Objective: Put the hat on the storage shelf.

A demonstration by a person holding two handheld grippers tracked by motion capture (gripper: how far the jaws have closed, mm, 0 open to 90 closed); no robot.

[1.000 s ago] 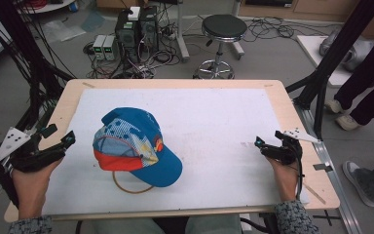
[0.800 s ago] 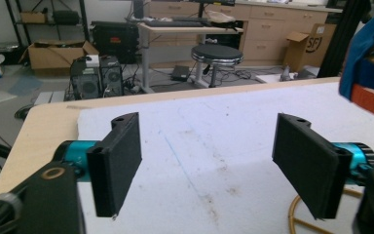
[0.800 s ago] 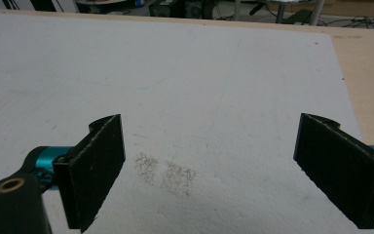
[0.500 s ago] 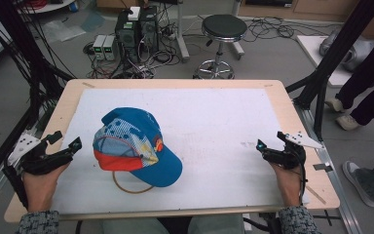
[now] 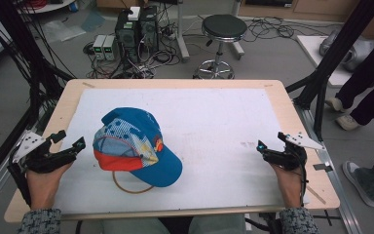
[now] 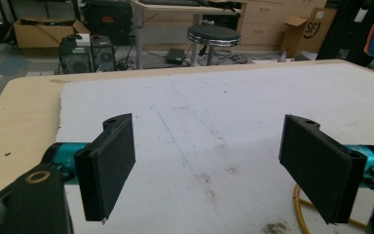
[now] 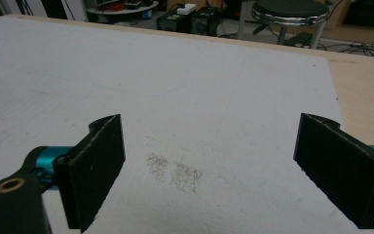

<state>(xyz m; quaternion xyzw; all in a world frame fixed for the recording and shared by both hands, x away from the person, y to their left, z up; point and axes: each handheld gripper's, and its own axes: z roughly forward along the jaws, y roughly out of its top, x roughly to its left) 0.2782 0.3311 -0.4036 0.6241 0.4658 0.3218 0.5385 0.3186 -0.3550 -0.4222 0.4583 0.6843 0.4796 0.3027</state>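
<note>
Nearest the person, the left hand [image 5: 41, 183] holds the left hand-held gripper [image 5: 70, 145] over the desk's [image 5: 175, 84] left edge. Jaws spread wide, nothing between them; the left gripper view confirms bare white sheet [image 6: 214, 112] in the gap.

The right hand [image 5: 287, 183] holds the right hand-held gripper [image 5: 262, 148] at the sheet's right margin. Jaws likewise spread wide and empty. In the right gripper view a grey smudge [image 7: 174, 171] marks the sheet between them.

The cap [image 5: 134, 146] sits on the sheet left of centre, just beside the left hand-held gripper's tips but apart from them, well apart from the right one. Crown blue with a pale patterned panel, red band low at the near left, blue brim pointing toward the near right. A thin yellow ring [image 5: 129, 185] lies on the sheet, partly under the cap's near edge.

Beyond the desk, on the floor: a round stool [image 5: 223, 29], computer boxes [image 5: 136, 27] with tangled cables. A bystander's legs [image 5: 365, 87] stand at far right.
</note>
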